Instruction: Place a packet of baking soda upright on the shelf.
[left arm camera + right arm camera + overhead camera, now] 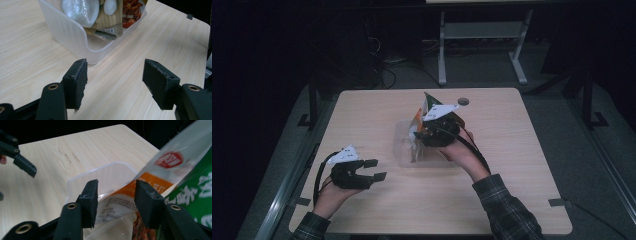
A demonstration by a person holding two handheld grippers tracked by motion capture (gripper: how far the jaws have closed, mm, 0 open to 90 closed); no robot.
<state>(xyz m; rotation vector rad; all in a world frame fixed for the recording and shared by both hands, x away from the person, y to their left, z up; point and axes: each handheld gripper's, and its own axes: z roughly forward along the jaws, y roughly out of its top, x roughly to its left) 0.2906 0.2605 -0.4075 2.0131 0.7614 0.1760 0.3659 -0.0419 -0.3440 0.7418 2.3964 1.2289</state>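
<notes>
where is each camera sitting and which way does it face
High view: above the person's side, looking forward and down on the table; forearms, both tongs.
Left gripper view: on the left tongs, facing the clear bin; open jaws.
Right gripper view: on the right tongs, over the snack packets; jaws apart.
All share the bin.

Ahead of our left gripper we find bare table; the clear bin of snack packets blocks the way beneath our right gripper.
</notes>
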